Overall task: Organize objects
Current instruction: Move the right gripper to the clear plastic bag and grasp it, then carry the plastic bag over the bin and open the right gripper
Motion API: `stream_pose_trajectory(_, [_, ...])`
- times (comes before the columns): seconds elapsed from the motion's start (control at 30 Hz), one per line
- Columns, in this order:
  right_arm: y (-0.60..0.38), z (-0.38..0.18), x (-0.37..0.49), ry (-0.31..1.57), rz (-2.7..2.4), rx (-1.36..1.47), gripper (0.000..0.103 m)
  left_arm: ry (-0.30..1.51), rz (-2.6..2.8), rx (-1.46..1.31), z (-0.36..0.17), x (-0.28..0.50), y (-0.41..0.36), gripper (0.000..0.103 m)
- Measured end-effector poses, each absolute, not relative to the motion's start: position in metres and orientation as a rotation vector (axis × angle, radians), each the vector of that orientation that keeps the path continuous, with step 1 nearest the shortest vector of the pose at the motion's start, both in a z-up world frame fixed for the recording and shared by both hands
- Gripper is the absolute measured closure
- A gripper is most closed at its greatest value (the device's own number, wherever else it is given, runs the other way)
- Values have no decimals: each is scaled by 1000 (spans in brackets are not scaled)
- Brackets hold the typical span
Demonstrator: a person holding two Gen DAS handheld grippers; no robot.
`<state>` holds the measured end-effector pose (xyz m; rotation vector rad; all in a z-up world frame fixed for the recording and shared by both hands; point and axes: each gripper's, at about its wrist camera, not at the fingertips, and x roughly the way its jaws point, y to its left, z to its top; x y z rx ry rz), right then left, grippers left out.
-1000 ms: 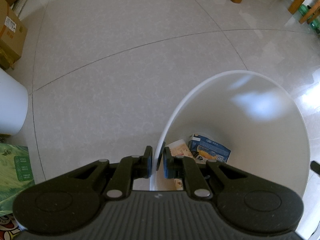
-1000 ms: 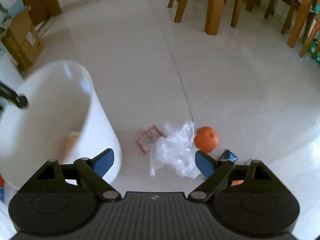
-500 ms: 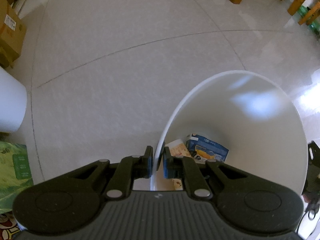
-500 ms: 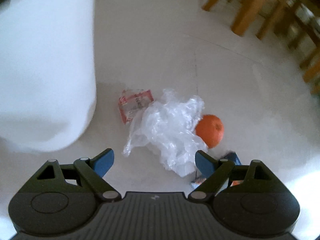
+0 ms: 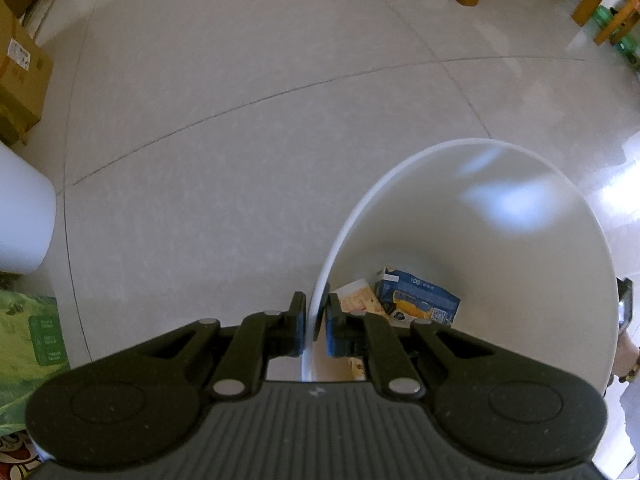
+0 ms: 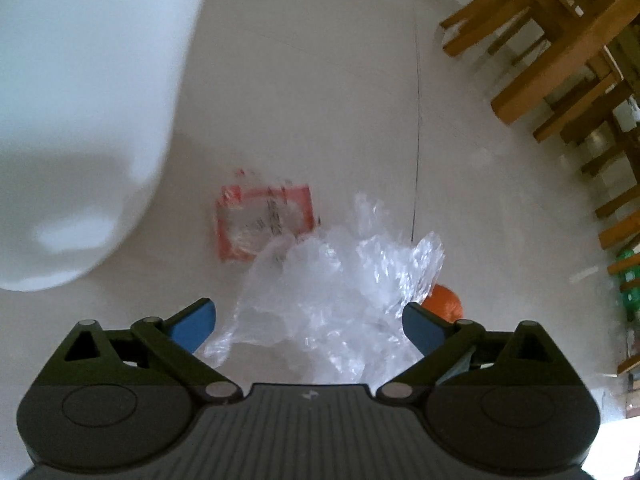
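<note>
Left wrist view: my left gripper [image 5: 313, 326] is clamping the rim of the tall white plastic bin [image 5: 520, 216] at lower centre; a blue carton [image 5: 418, 300] is lying inside.

Right wrist view: my right gripper [image 6: 308, 322], its jaws just opening wide, is hovering with the crumpled clear plastic bag [image 6: 332, 288] between them at lower centre, unpressed; a round orange fruit [image 6: 444, 302] is peeking out at its right.

Bag [image 6: 320, 300] lies right of the bin [image 6: 80, 120], over the packet [image 6: 256, 220] (orange [image 6: 444, 306] behind).
</note>
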<state>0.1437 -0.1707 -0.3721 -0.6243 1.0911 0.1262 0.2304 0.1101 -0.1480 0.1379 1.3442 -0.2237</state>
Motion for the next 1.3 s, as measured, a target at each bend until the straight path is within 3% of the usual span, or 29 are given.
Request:
stream_pose_trajectory(0.2, [-174, -388, 151, 1123, 88, -656, 5, 1348, -222, 125, -149, 230, 115, 95])
stream_pose_trajectory(0.4, [-186, -388, 159, 1199, 47, -616, 46, 1356, -221, 111, -148, 234, 117, 95])
stream_pose_trajectory(0.53, [-198, -371, 162, 1224, 36, -535, 57, 1352, -223, 116, -147, 233, 117, 95])
stream_pose_trajectory(0.9, [-222, -283, 160, 1214, 5, -335, 64, 1354, -219, 119, -148, 233, 116, 95])
stream_pose_trajectory(1.3, [-180, -108, 130, 1155, 159, -231, 64, 1361, -216, 102, -148, 236, 120, 95])
